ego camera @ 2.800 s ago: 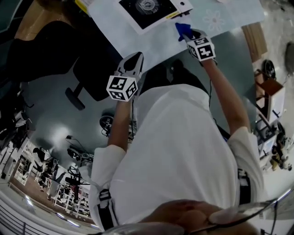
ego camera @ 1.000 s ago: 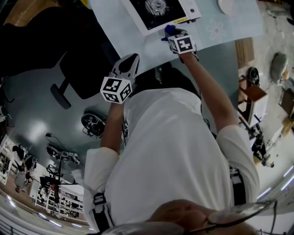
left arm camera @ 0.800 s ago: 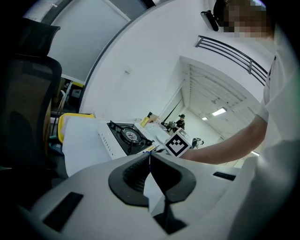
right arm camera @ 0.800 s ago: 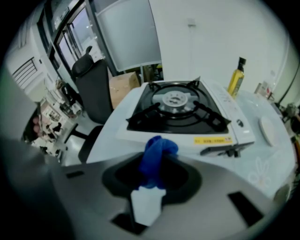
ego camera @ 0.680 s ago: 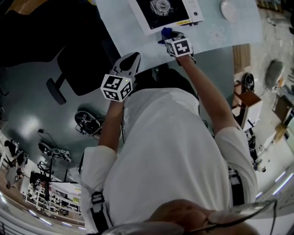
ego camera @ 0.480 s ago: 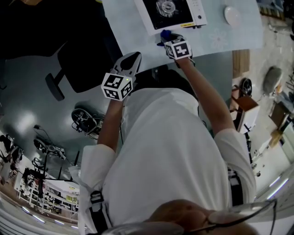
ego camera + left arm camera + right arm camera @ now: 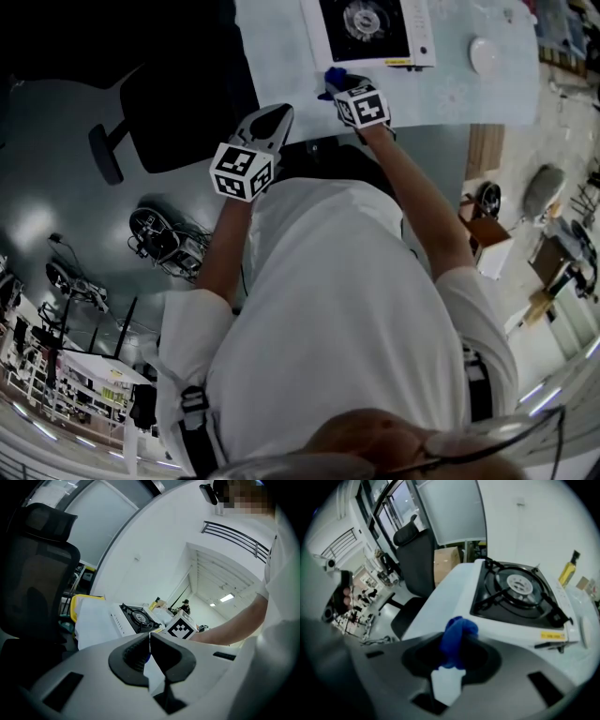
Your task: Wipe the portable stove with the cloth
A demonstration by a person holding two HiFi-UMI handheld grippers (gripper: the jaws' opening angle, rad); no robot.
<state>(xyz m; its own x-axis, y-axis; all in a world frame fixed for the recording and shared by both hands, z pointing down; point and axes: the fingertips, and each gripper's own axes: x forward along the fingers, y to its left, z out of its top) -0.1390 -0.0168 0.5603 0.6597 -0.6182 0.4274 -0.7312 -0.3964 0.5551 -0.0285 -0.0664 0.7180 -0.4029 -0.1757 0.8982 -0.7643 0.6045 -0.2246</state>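
Right gripper (image 7: 344, 91), cloth (image 7: 458, 635) nearer stove (image 7: 520, 590).

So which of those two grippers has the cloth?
The right gripper: it grips the blue cloth. The left gripper is shut on nothing.

No lettering can be read anywhere. The small yellow label (image 7: 553, 635) on the front of the white portable gas stove (image 7: 506, 620) carries print too small to read. The black-and-white marker cubes (image 7: 246, 172) bear only square patterns.
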